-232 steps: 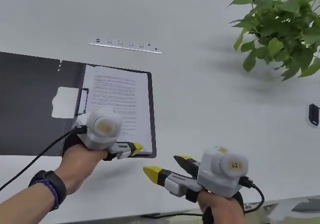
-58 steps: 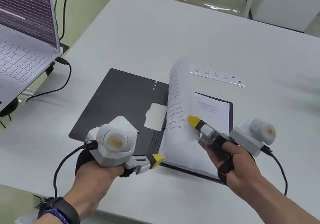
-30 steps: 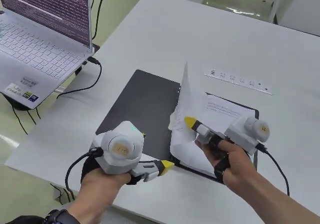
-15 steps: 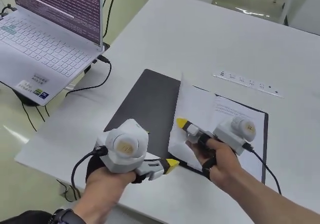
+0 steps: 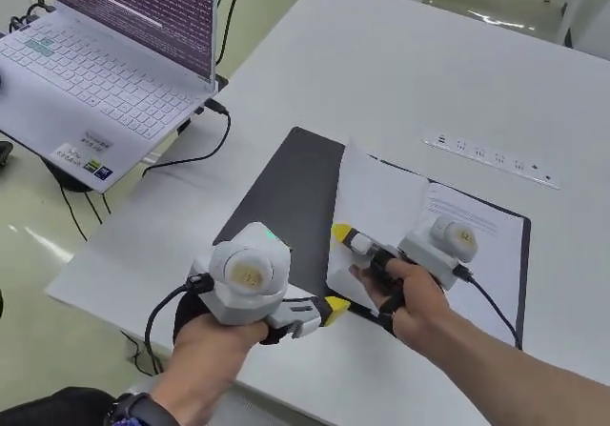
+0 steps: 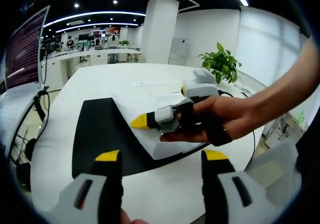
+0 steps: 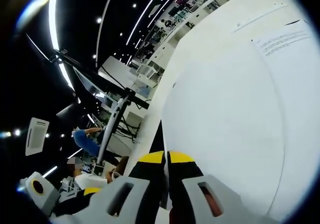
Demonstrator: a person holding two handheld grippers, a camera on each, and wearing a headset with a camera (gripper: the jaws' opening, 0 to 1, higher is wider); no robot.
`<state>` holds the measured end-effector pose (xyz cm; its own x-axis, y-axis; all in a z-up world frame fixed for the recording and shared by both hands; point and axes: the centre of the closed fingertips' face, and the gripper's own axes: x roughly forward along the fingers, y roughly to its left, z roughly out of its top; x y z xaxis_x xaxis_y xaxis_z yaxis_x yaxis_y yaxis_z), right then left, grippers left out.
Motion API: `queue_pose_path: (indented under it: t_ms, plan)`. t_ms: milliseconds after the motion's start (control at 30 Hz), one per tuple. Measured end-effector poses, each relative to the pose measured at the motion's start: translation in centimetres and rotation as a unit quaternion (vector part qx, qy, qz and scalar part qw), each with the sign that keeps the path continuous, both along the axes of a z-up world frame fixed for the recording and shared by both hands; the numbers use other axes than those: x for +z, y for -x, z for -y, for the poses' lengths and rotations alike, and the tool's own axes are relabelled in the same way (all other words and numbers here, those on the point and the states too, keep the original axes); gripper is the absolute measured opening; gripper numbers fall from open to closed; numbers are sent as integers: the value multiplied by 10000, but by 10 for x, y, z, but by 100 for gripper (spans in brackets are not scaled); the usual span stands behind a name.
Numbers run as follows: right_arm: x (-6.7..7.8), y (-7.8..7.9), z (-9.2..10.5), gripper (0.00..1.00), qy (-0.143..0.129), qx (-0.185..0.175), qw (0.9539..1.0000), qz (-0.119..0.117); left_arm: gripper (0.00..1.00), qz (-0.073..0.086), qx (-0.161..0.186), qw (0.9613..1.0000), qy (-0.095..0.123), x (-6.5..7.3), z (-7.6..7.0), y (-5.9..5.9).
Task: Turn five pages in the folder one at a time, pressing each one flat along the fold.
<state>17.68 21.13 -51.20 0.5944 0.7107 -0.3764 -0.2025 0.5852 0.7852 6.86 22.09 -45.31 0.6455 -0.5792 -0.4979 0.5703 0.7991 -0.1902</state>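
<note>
**Operator:** State the present condition.

**Technician:** The black, flat, open folder (image 5: 276, 207) lies on the white table (image 5: 381, 64), close to its near edge. The right gripper (image 5: 341, 233) is clenched on the near edge of a white printed page (image 5: 376, 207). The page stands raised over the fold, between the bare left cover and the stack on the right. The left gripper (image 6: 161, 156) is released, jaws wide apart, and hangs just beside the folder's near edge.

**Operator:** What faults are likely from here?

**Technician:** Three.
- Tearing or pull-out at the fold, if the page is drawn left faster than it pivots.
- A stray crease, if the page buckles before it is pressed along the fold.
- Folder slip. The table looks smooth and nothing visibly pins the cover, so a sideways pull could drag the folder.

Whether one sheet or several are pinched cannot be told.

**Operator:** Describe the surroundings.

**Technician:** A white laptop (image 5: 114, 73) with a lit screen sits at the far left, off the table edge. Its black cable (image 5: 205, 150) runs toward the folder's left side. A white power strip (image 5: 491, 154) lies beyond the folder on the right. The left gripper view shows an open office with ceiling light strips, a white column (image 6: 160, 28) and a green potted plant (image 6: 220, 63).
</note>
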Motion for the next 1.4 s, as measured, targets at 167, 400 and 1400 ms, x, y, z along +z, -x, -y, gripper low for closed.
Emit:
queue_pose_path:
  t_ms: [167,400,1400]
  plan:
    - [-9,-1,-7,2,70,22,9999,-107,62,-17,9,10000,41,0,0,-1]
    - [-14,-2,-17,7,53,-27,9997,-240,62,-43,10,10000,60,-1,0,-2]
    - [-10,32,23,35,397,261,9989,17,45,-234,-144,9996,-72,-27,-19,-21]
